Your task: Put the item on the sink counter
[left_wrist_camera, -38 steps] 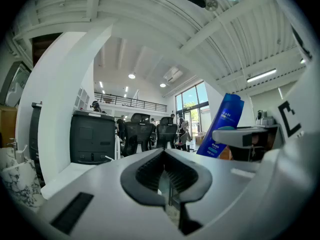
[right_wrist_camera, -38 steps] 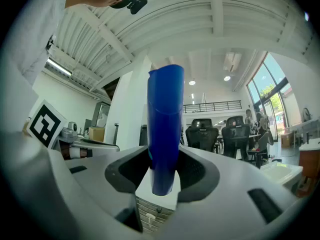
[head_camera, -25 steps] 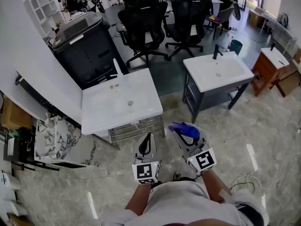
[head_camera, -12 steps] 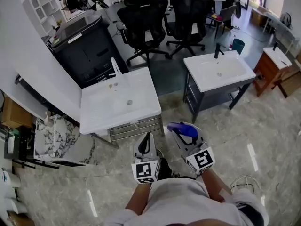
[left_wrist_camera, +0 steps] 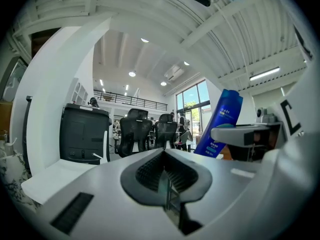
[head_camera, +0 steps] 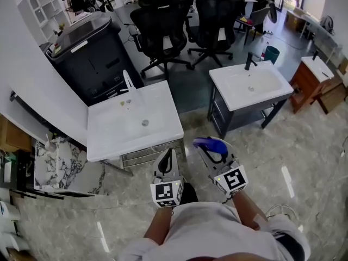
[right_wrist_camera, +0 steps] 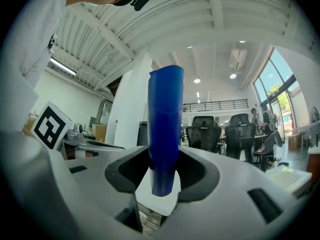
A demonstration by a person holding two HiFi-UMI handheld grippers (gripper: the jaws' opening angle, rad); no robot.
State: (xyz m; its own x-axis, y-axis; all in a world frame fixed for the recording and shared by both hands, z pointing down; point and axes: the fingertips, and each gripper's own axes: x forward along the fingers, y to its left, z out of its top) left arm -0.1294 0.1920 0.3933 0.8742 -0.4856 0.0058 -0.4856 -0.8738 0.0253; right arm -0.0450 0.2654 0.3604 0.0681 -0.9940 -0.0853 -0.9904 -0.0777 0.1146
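Note:
A white sink counter (head_camera: 117, 137) with a white faucet (head_camera: 129, 84) stands just ahead of me; in the left gripper view its edge (left_wrist_camera: 47, 176) shows low on the left. My right gripper (head_camera: 213, 152) is shut on a blue tube (head_camera: 210, 144) and holds it upright to the right of the counter's front corner. The tube (right_wrist_camera: 165, 124) rises between the right gripper's (right_wrist_camera: 162, 170) jaws, and also shows as a blue tube (left_wrist_camera: 220, 121) in the left gripper view. My left gripper (head_camera: 170, 157) is shut with nothing in it, its jaws (left_wrist_camera: 164, 156) meeting at a seam.
A second white sink on a dark frame (head_camera: 251, 86) stands to the right. Black office chairs (head_camera: 163, 29) and a dark cabinet (head_camera: 87, 56) are behind the counter. A marble slab (head_camera: 57, 162) lies at the left, a wooden cabinet (head_camera: 310, 80) at the far right.
The sink counter and the room have slid slightly leftward in the head view. Both grippers keep the same pose, and the blue tube stays in the right one.

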